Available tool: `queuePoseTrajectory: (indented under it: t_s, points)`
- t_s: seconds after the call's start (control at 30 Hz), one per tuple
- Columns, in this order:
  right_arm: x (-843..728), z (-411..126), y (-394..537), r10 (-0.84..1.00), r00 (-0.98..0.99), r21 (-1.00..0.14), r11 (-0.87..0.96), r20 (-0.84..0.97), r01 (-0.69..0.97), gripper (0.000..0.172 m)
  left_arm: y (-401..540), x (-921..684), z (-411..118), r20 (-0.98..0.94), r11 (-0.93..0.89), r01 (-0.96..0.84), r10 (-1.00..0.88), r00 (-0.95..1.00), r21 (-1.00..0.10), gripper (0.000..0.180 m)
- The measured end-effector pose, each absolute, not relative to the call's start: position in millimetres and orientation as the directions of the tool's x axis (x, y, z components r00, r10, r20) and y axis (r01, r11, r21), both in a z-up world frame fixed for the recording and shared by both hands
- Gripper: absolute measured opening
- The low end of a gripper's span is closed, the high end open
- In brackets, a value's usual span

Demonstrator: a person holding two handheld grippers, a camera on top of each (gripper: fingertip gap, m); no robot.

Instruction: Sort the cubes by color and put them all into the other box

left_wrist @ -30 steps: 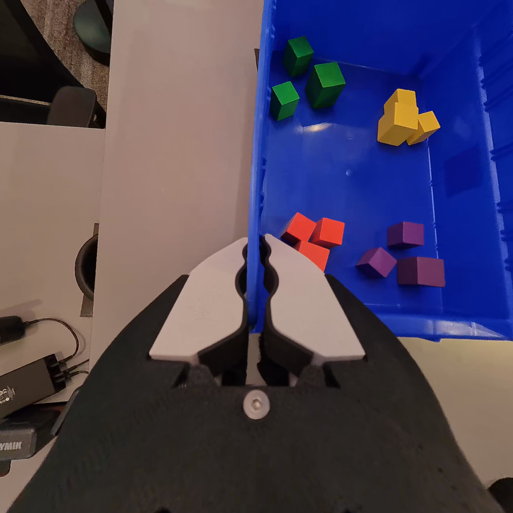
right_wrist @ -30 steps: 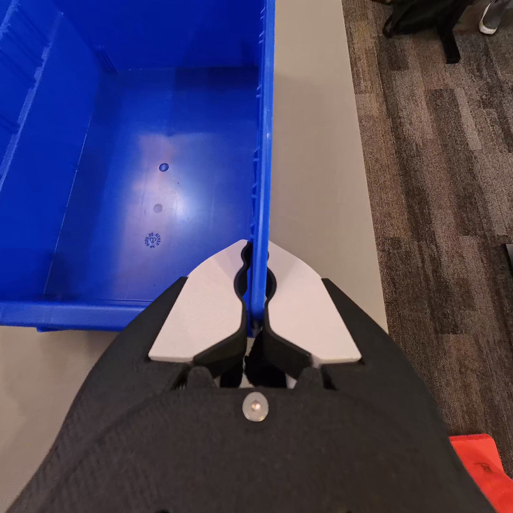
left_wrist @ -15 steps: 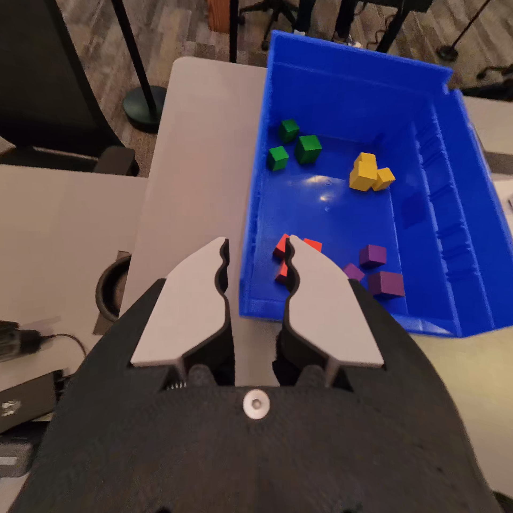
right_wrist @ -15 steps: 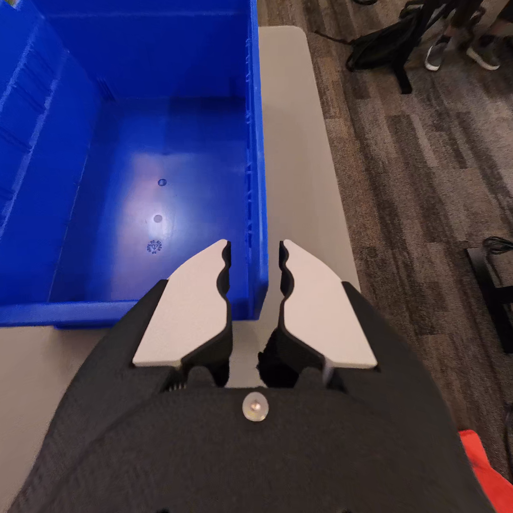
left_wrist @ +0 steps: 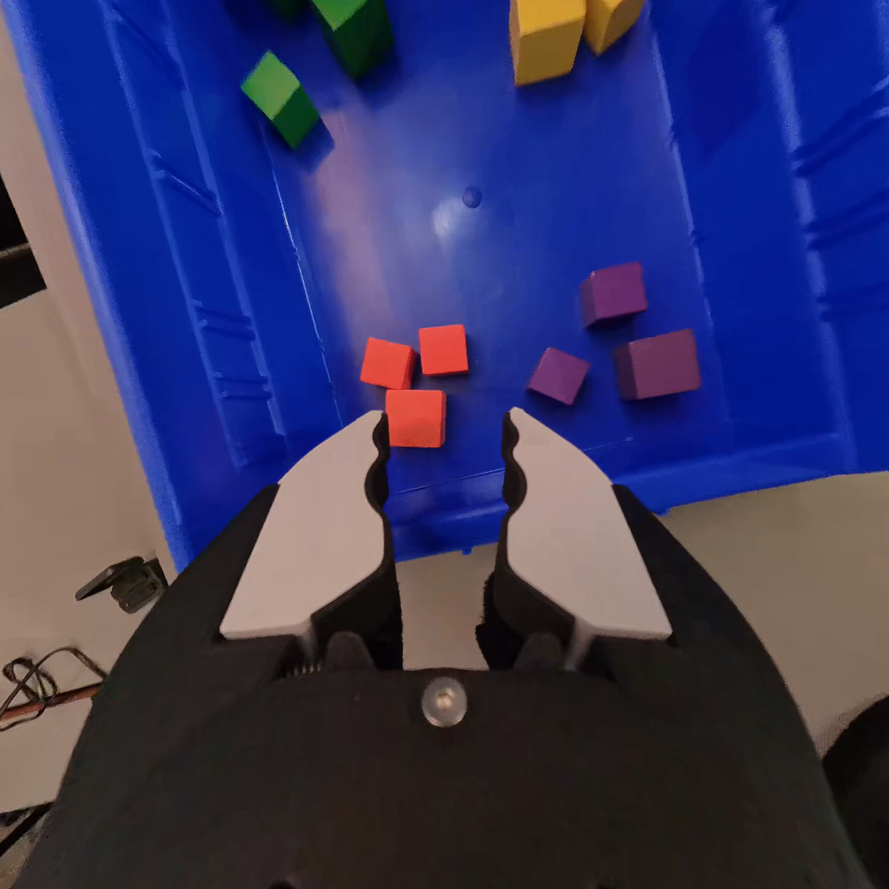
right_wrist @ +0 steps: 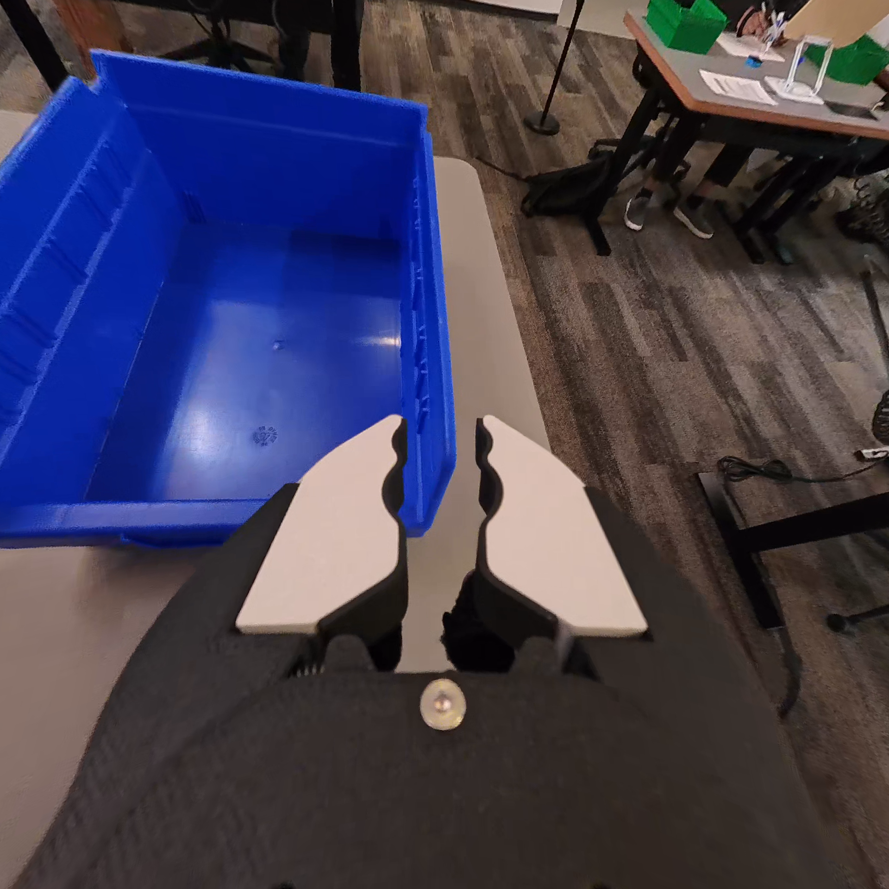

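While the cubes lay sorted by colour on the floor of the blue box (left_wrist: 553, 231) in the left wrist view, none was gripped. Three red cubes (left_wrist: 414, 417) sat clustered near the box's near-left corner, touching or nearly so. Three purple cubes (left_wrist: 656, 363) lay to their right, slightly apart from each other. Green cubes (left_wrist: 281, 98) were at the far left, yellow cubes (left_wrist: 543, 38) at the far right, both groups partly cut off by the top edge.

Left tool (left_wrist: 442, 416) hung over the box's near end w/ jaws wide apart and nothing between the pads under pressure. The nearest red cube showed just beside the left fingertip (left_wrist: 373, 423); a clear gap of blue floor separated it from the right fingertip.

Right wrist view showed a second blue box (right_wrist: 240, 144), no cubes visible inside, w/ light glare on its floor. Right tool (right_wrist: 440, 425) was above that box's near-right corner, jaws moderately apart, holding nothing; the box's right wall appeared between the fingertips but the pads weren't pressing it.

Both boxes stood on a pale surface (right_wrist: 486, 336). Beyond its right edge was striped carpet (right_wrist: 673, 336), a further desk (right_wrist: 750, 110) w/ green items and papers, and a person's shoes (right_wrist: 640, 211) beneath it. Cables (left_wrist: 29, 673) lay at the left wrist view's lower-left.
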State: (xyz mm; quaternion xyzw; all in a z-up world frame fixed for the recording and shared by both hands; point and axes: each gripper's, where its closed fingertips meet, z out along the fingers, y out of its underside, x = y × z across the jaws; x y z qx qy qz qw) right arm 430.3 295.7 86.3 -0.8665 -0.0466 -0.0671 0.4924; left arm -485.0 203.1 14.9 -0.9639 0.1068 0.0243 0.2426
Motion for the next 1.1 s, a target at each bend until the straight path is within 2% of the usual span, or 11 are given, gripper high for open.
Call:
queuePoseTrajectory:
  t_s: [0.23,0.47,0.63,0.77,0.83,0.93,1.03,1.1]
  points:
    - [424.5,76.3,291.5,0.045,0.973,-0.819,-0.532,0.226,0.215,0.029,201.1,-497.6,-13.1,-0.095,-0.932,-0.19,-0.169,0.981,-0.31,0.047]
    - [430.4,77.7,293.6,-0.006,0.975,-0.834,-0.519,0.223,0.188,0.03,200.1,-493.2,-16.1,0.014,-0.949,-0.121,-0.131,0.991,-0.291,0.027]
    - [420.0,90.6,288.8,0.006,0.966,-0.841,-0.491,0.258,0.227,0.03,198.8,-495.5,-15.1,0.006,-0.952,-0.119,-0.126,0.992,-0.283,0.027]
    - [390.4,121.9,283.3,0.08,0.939,-0.851,-0.403,0.334,0.337,0.031,200.2,-484.8,9.0,0.047,-0.907,-0.081,-0.11,0.993,-0.414,0.027]
    - [347.8,142.7,280.1,0.194,0.91,-0.86,-0.304,0.366,0.411,0.03,199.8,-469.7,33.6,0.081,-0.86,-0.066,-0.124,0.989,-0.506,0.027]
    - [257.0,162.0,271.0,0.426,0.831,-0.877,-0.152,0.358,0.456,0.03,199.0,-428.7,82.0,0.117,-0.735,-0.101,-0.239,0.964,-0.67,0.027]
    - [157.6,163.7,252.9,0.692,0.674,-0.899,-0.082,0.259,0.43,0.035,194.3,-373.9,121.1,0.172,-0.626,-0.11,-0.372,0.912,-0.772,0.027]
    - [97.0,176.5,237.2,0.815,0.557,-0.943,-0.037,0.162,0.329,0.035,190.5,-333.4,142.5,0.188,-0.568,-0.134,-0.472,0.861,-0.812,0.027]
